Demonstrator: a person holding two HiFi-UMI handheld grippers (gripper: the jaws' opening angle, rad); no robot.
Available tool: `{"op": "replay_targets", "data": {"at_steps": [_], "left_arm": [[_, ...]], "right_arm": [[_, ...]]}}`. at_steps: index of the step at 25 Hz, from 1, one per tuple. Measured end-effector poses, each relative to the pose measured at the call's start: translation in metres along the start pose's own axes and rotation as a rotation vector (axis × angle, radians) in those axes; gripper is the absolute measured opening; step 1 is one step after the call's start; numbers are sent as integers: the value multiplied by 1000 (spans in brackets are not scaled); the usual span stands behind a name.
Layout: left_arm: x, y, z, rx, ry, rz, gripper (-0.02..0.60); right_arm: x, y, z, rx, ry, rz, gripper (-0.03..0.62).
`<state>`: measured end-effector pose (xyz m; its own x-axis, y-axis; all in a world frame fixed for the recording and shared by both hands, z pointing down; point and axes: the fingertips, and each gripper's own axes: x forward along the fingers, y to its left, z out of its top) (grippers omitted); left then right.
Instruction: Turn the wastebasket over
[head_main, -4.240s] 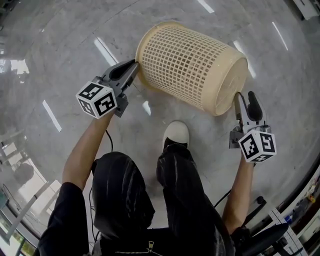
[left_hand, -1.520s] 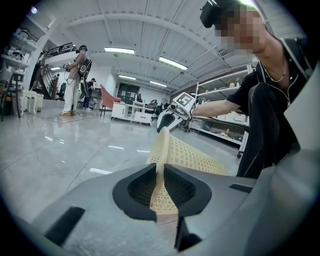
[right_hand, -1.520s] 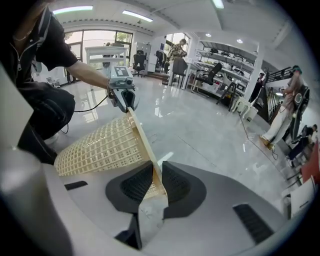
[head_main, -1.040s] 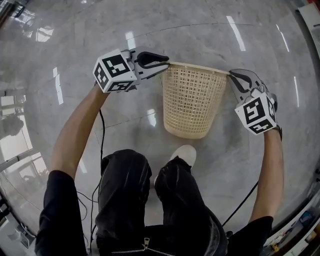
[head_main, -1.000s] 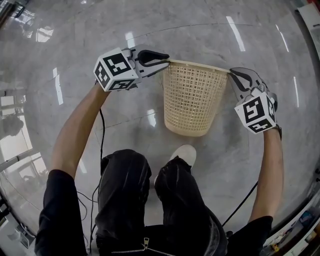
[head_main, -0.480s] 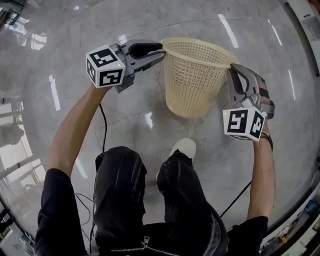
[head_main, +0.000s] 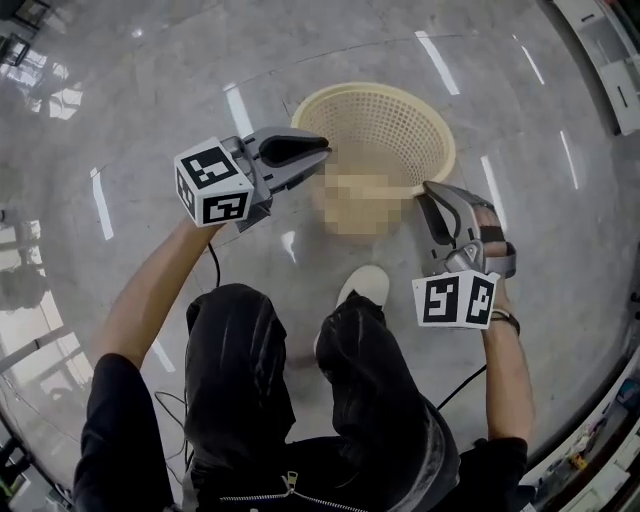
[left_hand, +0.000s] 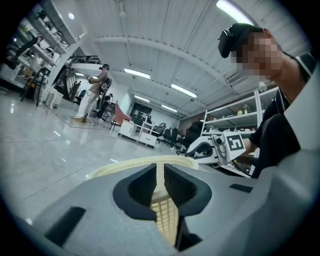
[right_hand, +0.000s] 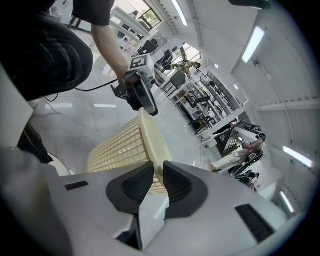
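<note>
The cream mesh wastebasket (head_main: 378, 125) stands upright on the marble floor, mouth up. My left gripper (head_main: 322, 155) hovers just off the left side of its rim; its jaws have just been closing to a narrow gap with nothing between them. In the left gripper view the basket (left_hand: 140, 164) lies beyond the left gripper (left_hand: 164, 172). My right gripper (head_main: 428, 195) hangs by the rim's near right side; its jaws have just been opening to a slim gap. In the right gripper view the basket (right_hand: 120, 145) runs from just ahead of the right gripper (right_hand: 157, 170), which does not pinch it.
A white shoe (head_main: 365, 285) and the person's dark-trousered knees are close in front of the basket. Cables trail by the legs. Shelving (left_hand: 235, 112) and desks stand far off, with a person (left_hand: 97, 87) in the distance.
The basket, lying on its side at first and then held up by its rim, now stands on the floor. Both grippers have let go of the rim and pulled back toward the person.
</note>
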<state>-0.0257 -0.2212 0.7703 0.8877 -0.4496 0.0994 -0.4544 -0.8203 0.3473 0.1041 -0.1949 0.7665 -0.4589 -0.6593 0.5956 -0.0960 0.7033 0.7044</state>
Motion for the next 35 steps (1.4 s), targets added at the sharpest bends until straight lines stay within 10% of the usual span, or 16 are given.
{"op": "replay_targets", "data": {"at_steps": [19, 35], "left_arm": [[-11, 9, -11, -74, 13, 103, 5], [-22, 23, -35, -55, -10, 145, 5]], "right_arm": [[-42, 70, 39, 657, -272, 600, 65], [-21, 124, 58, 666, -238, 597, 63]]}}
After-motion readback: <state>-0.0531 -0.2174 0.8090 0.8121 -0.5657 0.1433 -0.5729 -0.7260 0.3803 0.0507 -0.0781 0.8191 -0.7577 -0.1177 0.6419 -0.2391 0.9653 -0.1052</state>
